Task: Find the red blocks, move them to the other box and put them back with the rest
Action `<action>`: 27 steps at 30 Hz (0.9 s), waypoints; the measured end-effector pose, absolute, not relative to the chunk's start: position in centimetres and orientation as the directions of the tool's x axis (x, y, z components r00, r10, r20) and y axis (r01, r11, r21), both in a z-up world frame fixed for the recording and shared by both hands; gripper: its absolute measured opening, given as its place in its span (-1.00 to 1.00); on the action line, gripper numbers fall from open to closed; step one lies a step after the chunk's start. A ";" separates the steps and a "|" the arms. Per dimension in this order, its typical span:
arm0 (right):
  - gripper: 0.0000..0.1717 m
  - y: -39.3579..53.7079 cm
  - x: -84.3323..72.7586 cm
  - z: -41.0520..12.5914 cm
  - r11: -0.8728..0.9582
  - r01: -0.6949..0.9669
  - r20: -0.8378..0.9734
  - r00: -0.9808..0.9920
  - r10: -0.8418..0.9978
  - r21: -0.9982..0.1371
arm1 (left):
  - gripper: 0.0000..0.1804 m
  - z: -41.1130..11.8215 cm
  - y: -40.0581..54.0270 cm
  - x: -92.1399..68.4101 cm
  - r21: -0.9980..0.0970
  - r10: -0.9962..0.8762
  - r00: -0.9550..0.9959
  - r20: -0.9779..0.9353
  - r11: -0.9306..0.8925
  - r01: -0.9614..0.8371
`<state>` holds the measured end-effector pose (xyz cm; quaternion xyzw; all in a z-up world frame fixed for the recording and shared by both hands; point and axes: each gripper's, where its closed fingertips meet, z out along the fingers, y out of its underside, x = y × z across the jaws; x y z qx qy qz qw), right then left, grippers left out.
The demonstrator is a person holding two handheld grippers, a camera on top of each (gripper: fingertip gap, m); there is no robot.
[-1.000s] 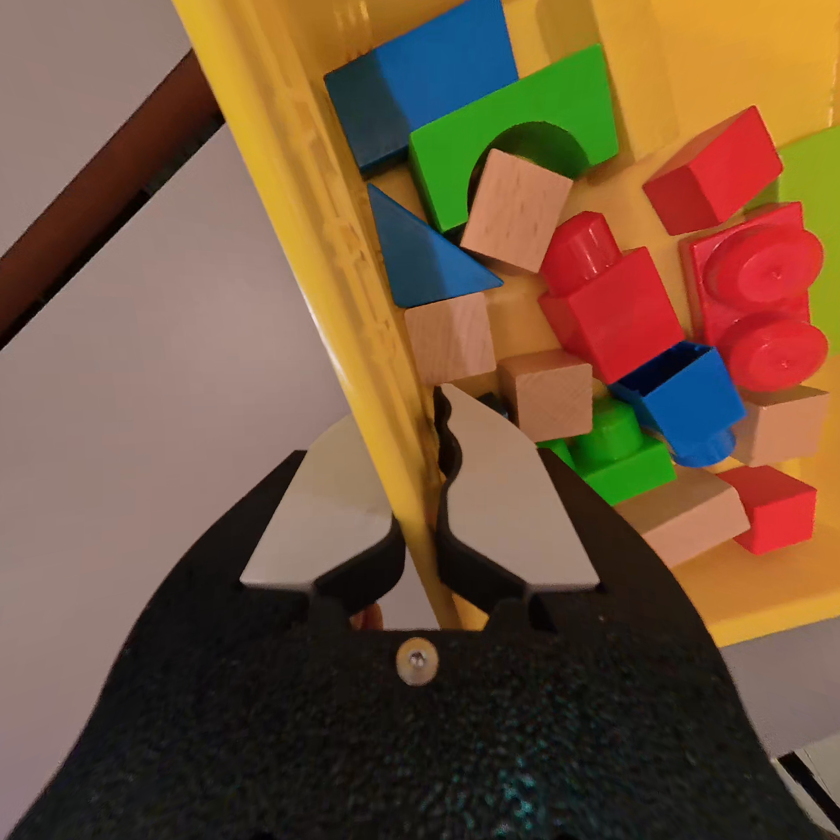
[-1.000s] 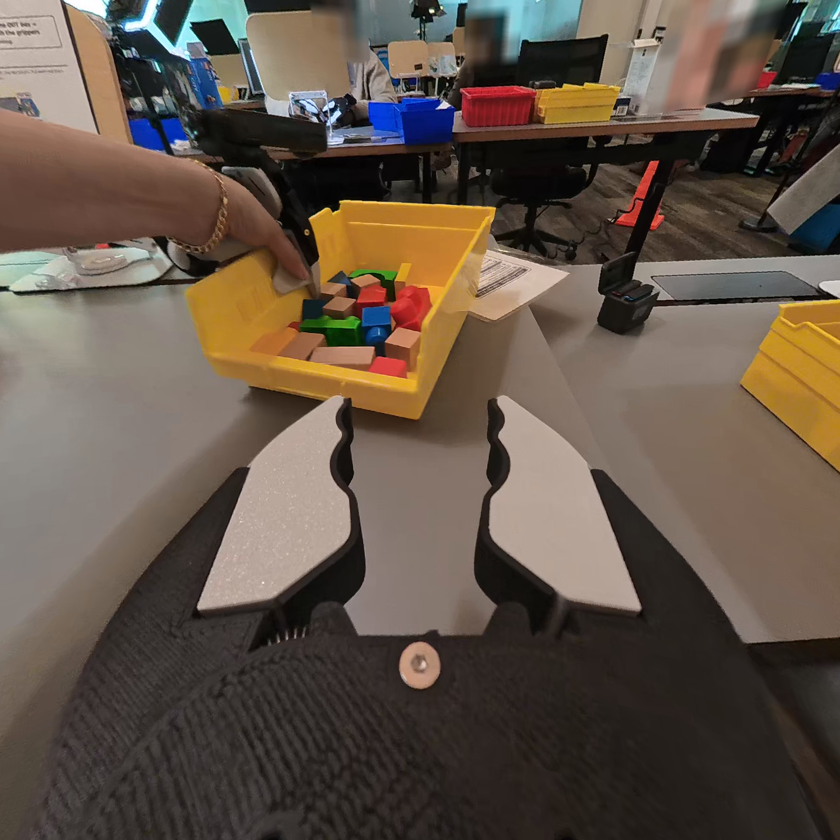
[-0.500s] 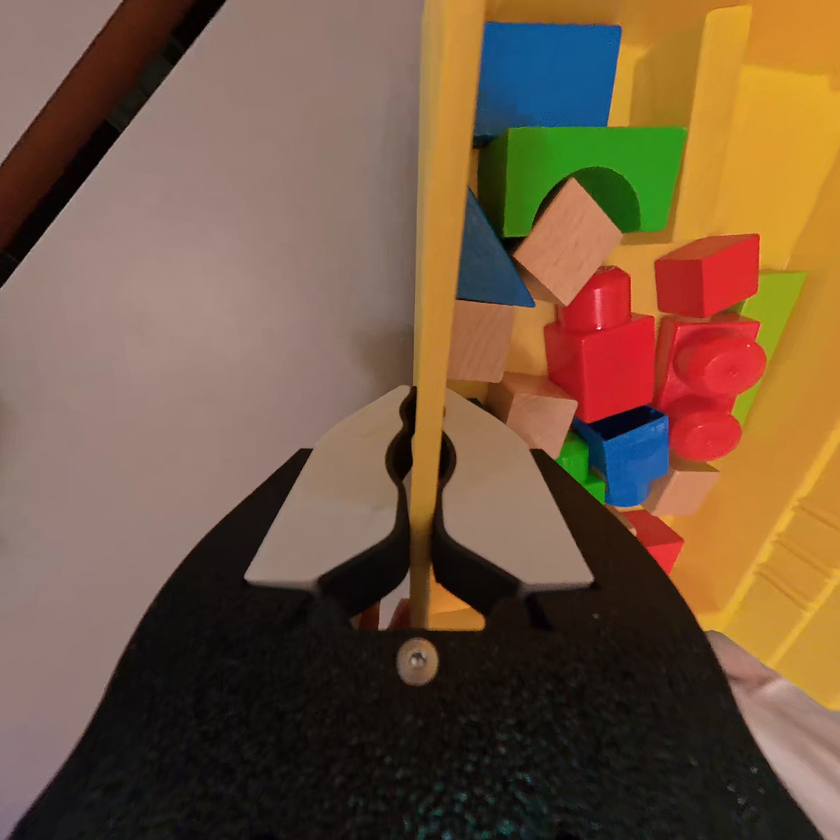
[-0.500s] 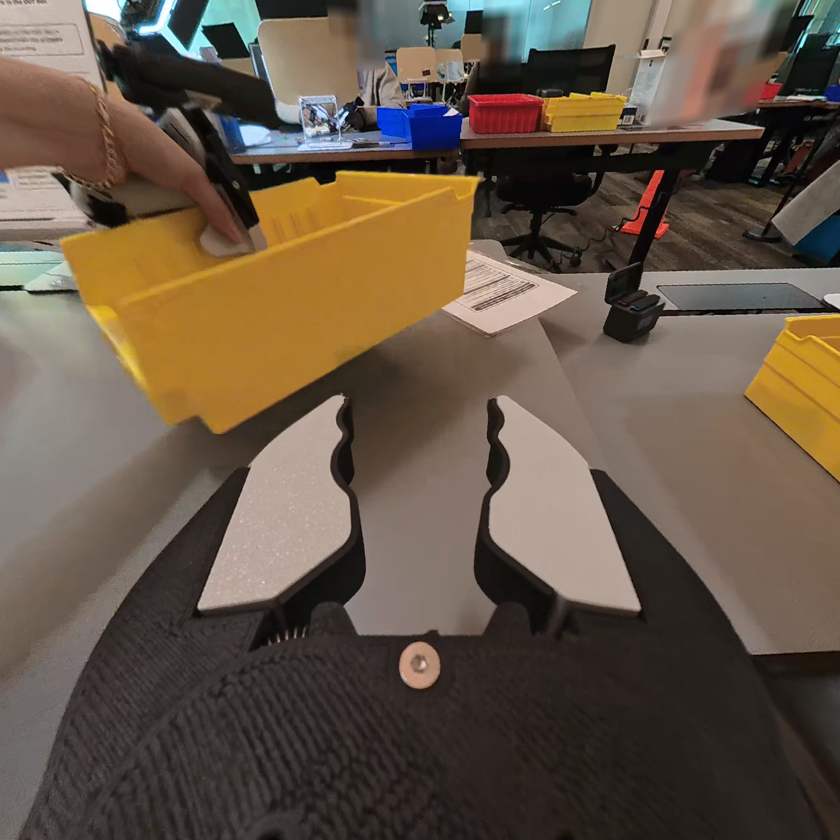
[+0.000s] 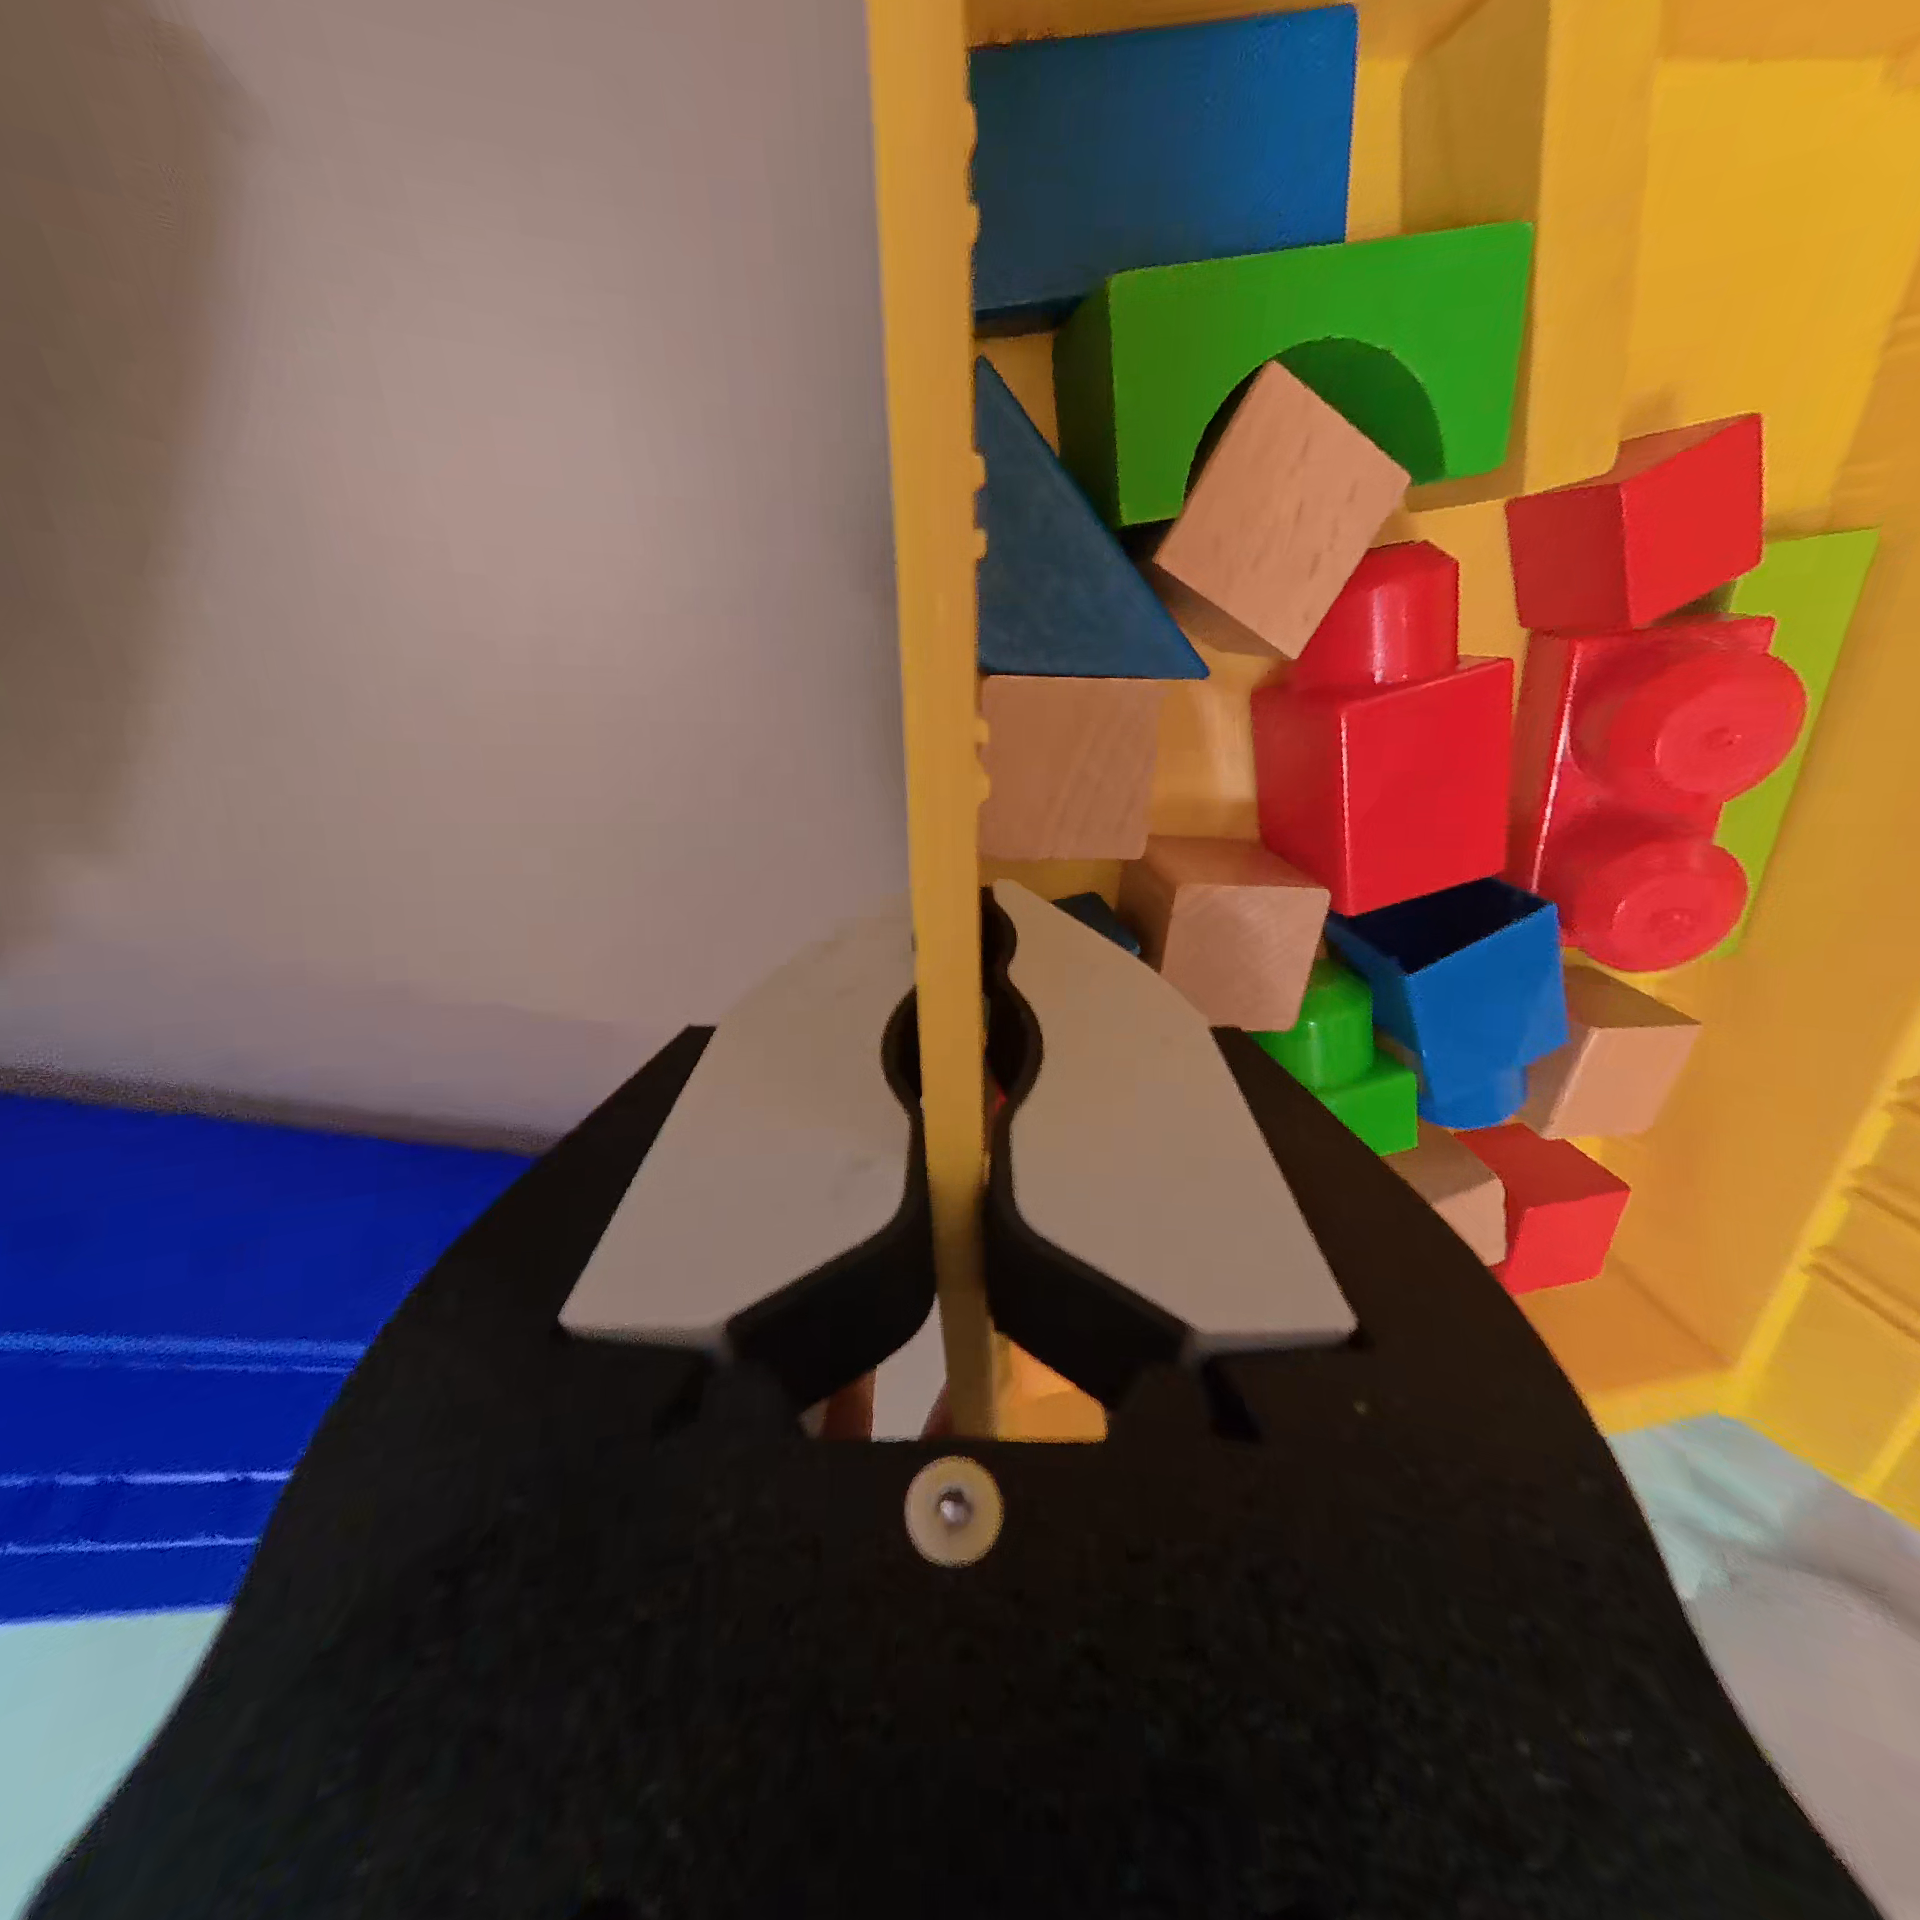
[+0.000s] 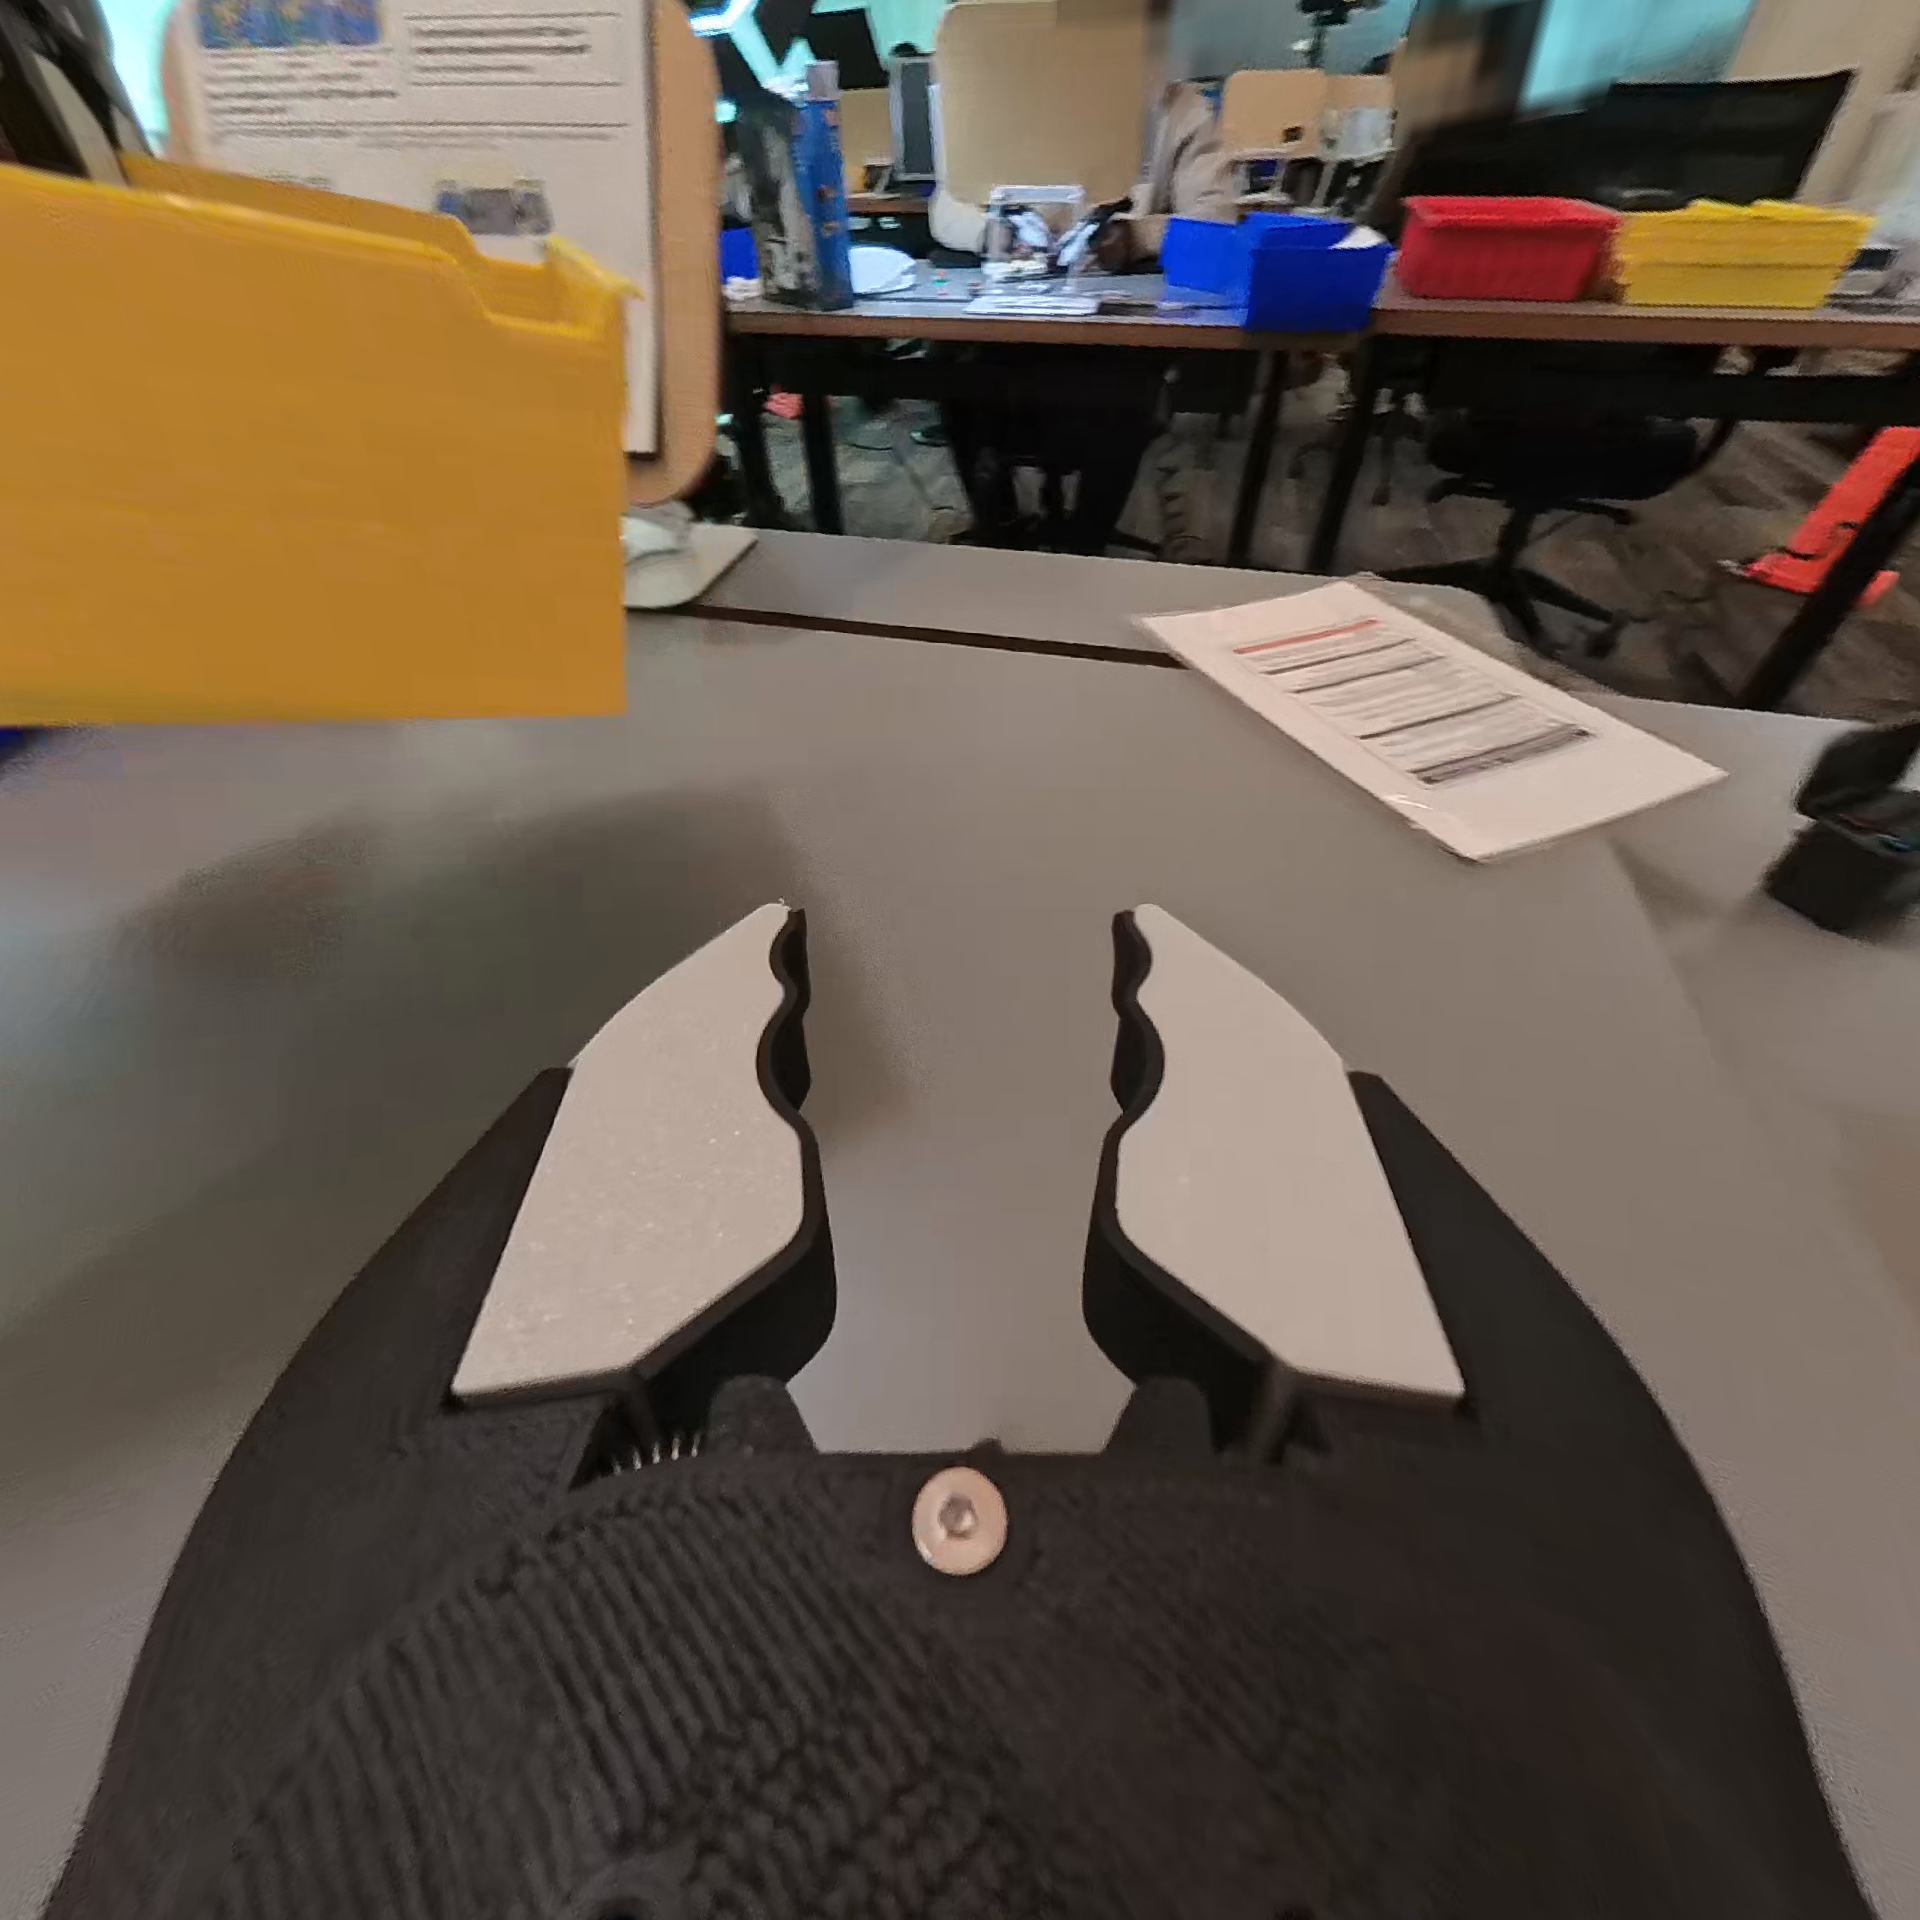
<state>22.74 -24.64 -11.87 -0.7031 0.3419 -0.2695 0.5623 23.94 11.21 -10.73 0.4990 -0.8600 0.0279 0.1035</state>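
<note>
Since a second ago the yellow bin (image 5: pixel 940 520) has left the table and now hangs in the air, and the left gripper (image 5: pixel 951 1039), then loosely astride the wall, now pinches it. Both pads (image 5: pixel 1122 1143) press flat on the bin's side wall, one outside, one inside. Gripping the thin wall is likely the only way to carry a whole bin with two fingers.

Just past the inner pad the blocks lie heaped toward the near end of the bin: wooden cubes (image 5: pixel 1226 925), a blue triangle (image 5: pixel 1049 582), a green arch (image 5: pixel 1320 343), a blue hollow brick (image 5: pixel 1455 987). The red blocks (image 5: pixel 1382 748) sit mixed in the middle and right of the pile, with another red cube (image 5: pixel 1642 520) above, a red double-stud brick (image 5: pixel 1662 769) and a small red cube (image 5: pixel 1558 1205) low down. None has been sorted out yet. The bin looks tilted, so the blocks could slide.

Right gripper (image 6: pixel 956 935) is spread wide with nothing between the fingers, hovering over the grey table (image 6: pixel 935 779); probably waiting to pick reds. In its view the lifted bin (image 6: pixel 301 468) floats at upper left, throwing a shadow on the table. A printed sheet (image 6: pixel 1423 707) lies to the right, a small dark case (image 6: pixel 1849 852) beyond it. Second box not in view now.
</note>
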 end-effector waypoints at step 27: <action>0.07 21.1 14.2 -9.2 -0.316 -0.091 -0.054 0.991 -0.125 -0.944 | -0.96 -9.8 55.7 -7.9 -0.187 -0.899 0.280 0.336 -0.355 -0.916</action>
